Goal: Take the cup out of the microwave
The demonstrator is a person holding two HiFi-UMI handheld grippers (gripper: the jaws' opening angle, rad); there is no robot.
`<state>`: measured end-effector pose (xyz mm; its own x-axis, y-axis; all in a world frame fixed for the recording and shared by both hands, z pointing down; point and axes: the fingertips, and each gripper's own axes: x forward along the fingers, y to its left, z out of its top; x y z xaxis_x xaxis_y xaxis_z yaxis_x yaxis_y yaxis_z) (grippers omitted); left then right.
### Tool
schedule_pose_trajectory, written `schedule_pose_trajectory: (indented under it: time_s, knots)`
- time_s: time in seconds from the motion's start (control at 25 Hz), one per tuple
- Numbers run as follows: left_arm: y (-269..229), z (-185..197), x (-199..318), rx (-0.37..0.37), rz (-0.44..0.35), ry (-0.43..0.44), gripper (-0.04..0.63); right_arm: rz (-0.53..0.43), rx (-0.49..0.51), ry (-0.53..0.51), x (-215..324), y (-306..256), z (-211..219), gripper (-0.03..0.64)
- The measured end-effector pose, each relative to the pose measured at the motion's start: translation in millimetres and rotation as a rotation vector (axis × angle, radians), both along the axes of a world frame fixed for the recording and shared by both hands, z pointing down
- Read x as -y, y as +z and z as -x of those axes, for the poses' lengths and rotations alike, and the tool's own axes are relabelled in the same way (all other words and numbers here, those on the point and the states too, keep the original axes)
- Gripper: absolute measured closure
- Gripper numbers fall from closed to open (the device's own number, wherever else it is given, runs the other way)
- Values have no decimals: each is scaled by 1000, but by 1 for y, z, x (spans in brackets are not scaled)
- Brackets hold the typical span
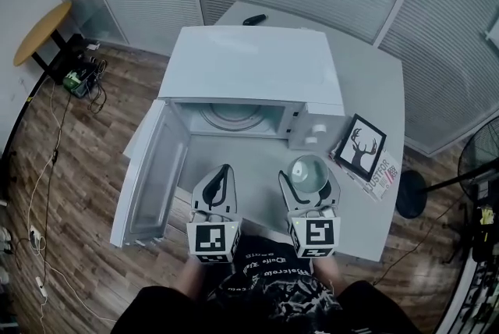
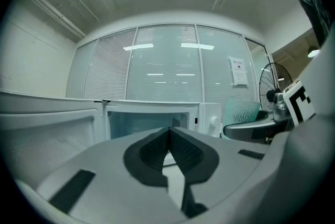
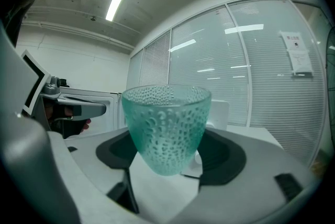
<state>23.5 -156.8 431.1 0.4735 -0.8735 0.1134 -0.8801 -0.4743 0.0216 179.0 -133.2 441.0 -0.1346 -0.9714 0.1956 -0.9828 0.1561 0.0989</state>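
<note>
Cup (image 1: 308, 172), outside the open microwave (image 1: 251, 65), sits clamped in the right hand-held gripper (image 3: 168, 155) over the worktop (image 1: 373, 102). The left hand-held gripper (image 2: 168, 139) is closed and empty. Lower the cup upright; release only once seated.

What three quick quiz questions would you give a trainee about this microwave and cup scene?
1. True or false: the microwave has its door standing open.
2. The right hand-held gripper holds: A the green glass cup, B the deer picture, C nothing.
3. Fill in: the left hand-held gripper has its jaws ___ and empty.
Key: 1 true; 2 A; 3 shut.
</note>
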Motion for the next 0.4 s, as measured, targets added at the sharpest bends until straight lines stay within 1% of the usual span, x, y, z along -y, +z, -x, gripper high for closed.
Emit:
schedule_pose_trajectory:
  time_s: [0.2, 0.4]
  knots:
    - [3, 6, 1, 4, 6, -15, 592, 12, -7, -10, 3, 3, 4, 261]
    - [3, 4, 4, -3, 13, -7, 591, 13, -7, -14, 5, 4, 5, 261]
